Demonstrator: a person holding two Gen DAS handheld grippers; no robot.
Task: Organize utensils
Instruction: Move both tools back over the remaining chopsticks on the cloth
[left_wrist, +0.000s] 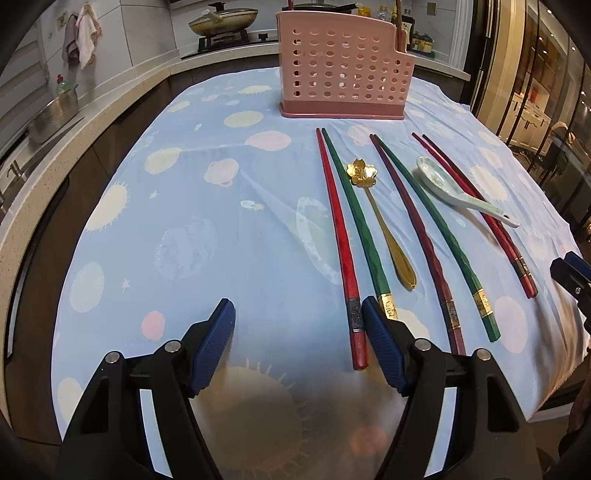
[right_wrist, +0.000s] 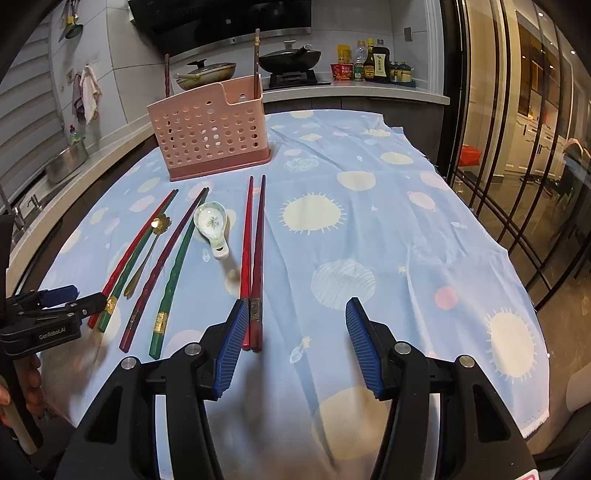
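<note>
A pink perforated utensil holder stands at the far end of the table, with two chopsticks upright in it. Chopsticks lie in pairs on the cloth: red and green, maroon and green, and two red ones. A gold flower spoon and a white ceramic spoon lie between them. My left gripper is open and empty, its right finger beside the red and green pair's near ends. My right gripper is open and empty, its left finger by the red pair.
The table has a blue cloth with sun and planet prints. A kitchen counter with pans, bottles and a metal pot runs behind and to the left. Glass doors stand to the right.
</note>
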